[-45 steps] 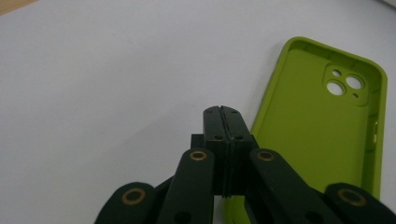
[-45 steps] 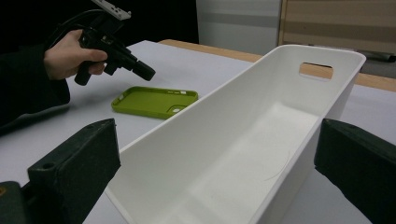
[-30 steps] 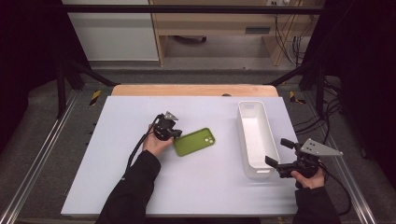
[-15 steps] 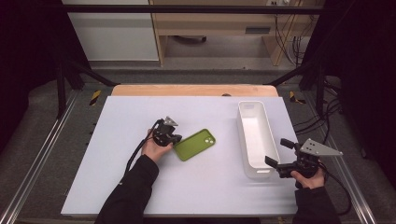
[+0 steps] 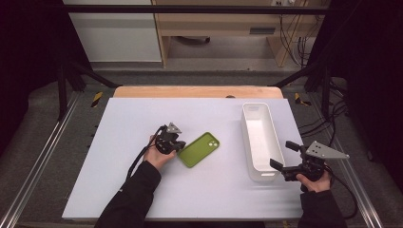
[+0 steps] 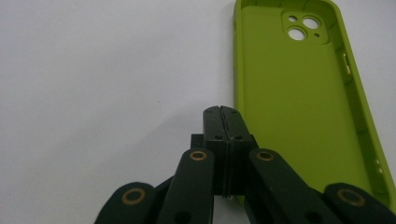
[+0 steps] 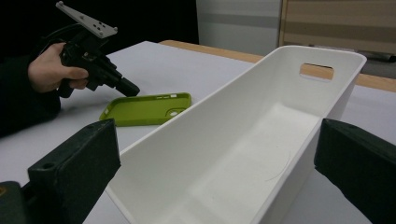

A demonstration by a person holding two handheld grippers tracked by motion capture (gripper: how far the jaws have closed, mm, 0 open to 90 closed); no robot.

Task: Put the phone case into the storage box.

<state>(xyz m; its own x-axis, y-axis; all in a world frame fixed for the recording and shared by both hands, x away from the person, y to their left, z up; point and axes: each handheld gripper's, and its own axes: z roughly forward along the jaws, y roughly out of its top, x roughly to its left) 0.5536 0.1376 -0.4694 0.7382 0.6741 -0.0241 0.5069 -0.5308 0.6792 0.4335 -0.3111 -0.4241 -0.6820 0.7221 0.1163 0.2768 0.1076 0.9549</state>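
Resting at the centre of the high view, the green phone case [image 5: 198, 149] lies open side up on the pale table [image 5: 119, 190]; the left gripper [image 5: 177, 144] sits at the case's lower-left end, its jaws pressed fully together with nothing between them, seemingly touching or just beside the rim. At the lower right of that view the right gripper [image 5: 281, 156] has its jaws spread wide, empty, straddling the near end of the white bin [image 5: 259, 164] without clearly touching it. Judging from this, the risk is that the closed tip simply skids the case across the smooth tabletop, or that a pinch on the thin wall slips off; the case looks like soft, matte, flexible silicone, shallow and rounded, with camera cut-outs; the bin appears rigid, glossy plastic, long and narrow.
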